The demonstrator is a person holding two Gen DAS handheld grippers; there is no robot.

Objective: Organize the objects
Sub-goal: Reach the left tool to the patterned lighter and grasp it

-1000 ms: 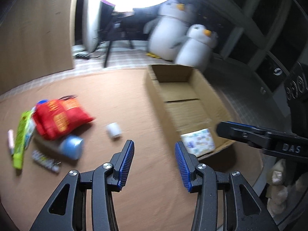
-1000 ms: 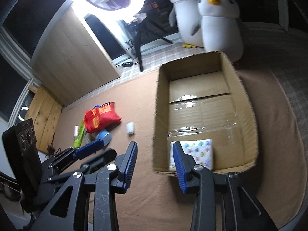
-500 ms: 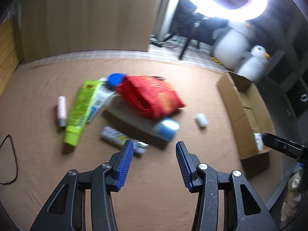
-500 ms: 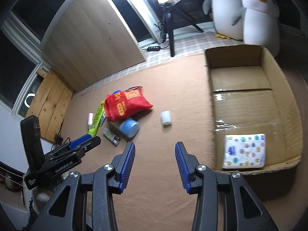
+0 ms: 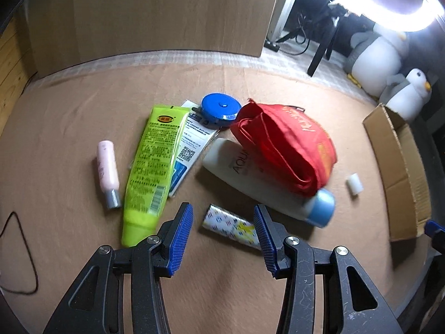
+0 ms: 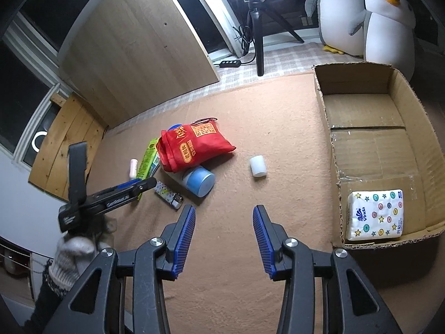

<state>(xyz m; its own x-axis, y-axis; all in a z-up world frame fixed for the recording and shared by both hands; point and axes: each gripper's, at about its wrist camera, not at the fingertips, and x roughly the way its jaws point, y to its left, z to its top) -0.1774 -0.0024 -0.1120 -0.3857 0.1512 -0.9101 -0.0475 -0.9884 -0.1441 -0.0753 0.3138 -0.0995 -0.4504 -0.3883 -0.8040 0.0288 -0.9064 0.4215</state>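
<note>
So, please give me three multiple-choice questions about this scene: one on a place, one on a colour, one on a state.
1. Where is the tissue pack?
A. inside the cardboard box
B. beside the red bag
C. held in the jaws

2. What colour is the cap of the white bottle under the red bag?
A. green
B. light blue
C. black

3. How do the jaws of the left gripper stand?
A. shut on the lighter
B. shut with nothing between them
C. open, with the lighter ahead of them

Answers: 1 A, the pack lies in the box's near corner. 2 B, the cap is light blue. 3 C, the blue pads stand apart and touch nothing.
</note>
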